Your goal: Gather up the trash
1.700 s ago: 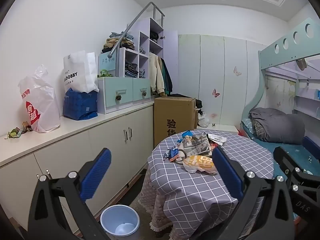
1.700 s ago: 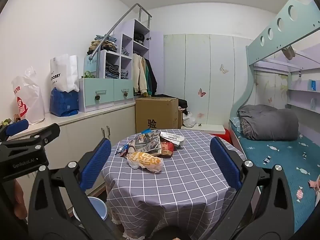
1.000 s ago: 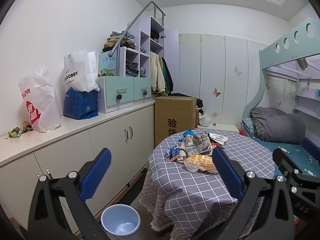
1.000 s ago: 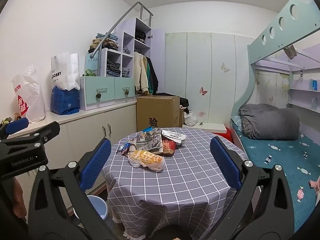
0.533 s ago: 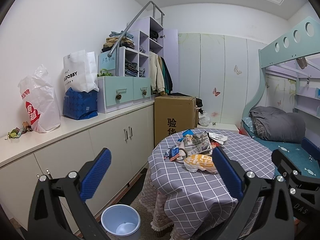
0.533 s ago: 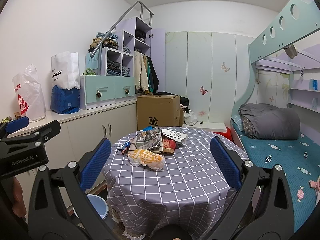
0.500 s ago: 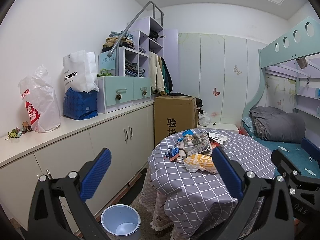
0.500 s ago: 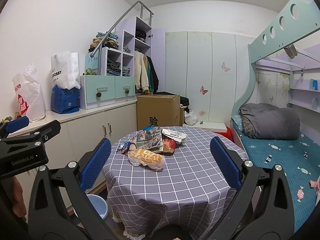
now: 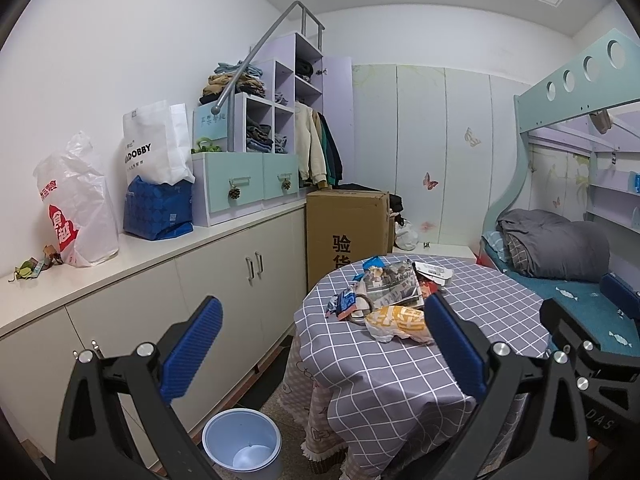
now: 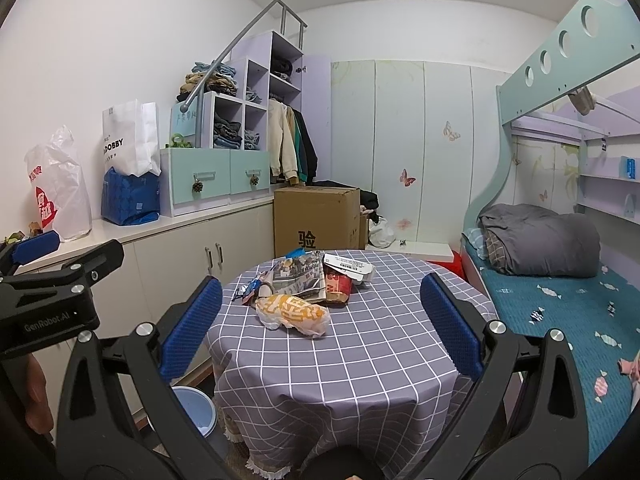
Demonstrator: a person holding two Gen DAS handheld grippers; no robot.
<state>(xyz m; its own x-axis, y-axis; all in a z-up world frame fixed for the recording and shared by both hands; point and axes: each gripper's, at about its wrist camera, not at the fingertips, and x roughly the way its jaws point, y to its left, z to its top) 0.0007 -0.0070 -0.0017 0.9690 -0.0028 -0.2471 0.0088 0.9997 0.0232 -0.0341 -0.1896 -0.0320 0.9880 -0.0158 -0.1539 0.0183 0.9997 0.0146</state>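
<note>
Purple checked cloth covers a round table [image 10: 360, 360] in a small bedroom with white cupboards [image 9: 160, 300] and a bunk bed [image 10: 560, 300]. A pile of trash [image 10: 304, 288] lies on the table's far side. Both the left gripper [image 9: 324, 344] and the right gripper [image 10: 320, 320] are spread wide, holding nothing, well back from the trash. A blue bin [image 9: 241, 450] stands on the floor beside the table.

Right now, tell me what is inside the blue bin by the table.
The blue bin looks empty: only its pale bare floor shows. The near inner wall is hidden by its rim, so that part cannot be checked.
</note>
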